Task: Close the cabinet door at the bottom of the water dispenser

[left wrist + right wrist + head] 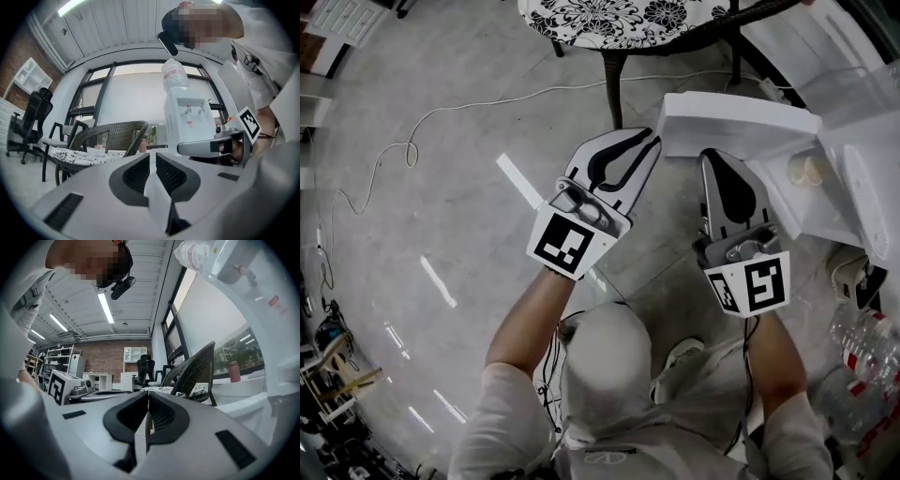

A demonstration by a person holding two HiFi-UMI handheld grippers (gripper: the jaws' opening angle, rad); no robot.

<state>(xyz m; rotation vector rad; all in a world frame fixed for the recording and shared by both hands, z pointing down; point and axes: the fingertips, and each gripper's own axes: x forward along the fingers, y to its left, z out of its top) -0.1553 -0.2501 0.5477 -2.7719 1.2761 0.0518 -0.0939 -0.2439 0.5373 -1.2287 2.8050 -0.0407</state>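
In the head view the white water dispenser (853,141) stands at the right, and its bottom cabinet door (741,122) swings out to the left, open. Pale cups (809,170) show inside the cabinet. My left gripper (639,142) is left of the door's free end, jaws a narrow slit apart with nothing between them. My right gripper (719,155) is just below the door panel, shut and empty; whether it touches the door I cannot tell. The left gripper view shows the left gripper (153,157) facing the dispenser (190,119) with its bottle (174,75). In its own view the right gripper (148,394) is shut.
A wicker chair (108,136) and a floral-topped table (619,19) stand beyond the grippers. A cable (412,150) loops over the grey floor at the left. Packed water bottles (862,347) lie at the lower right, beside the person's foot (680,361).
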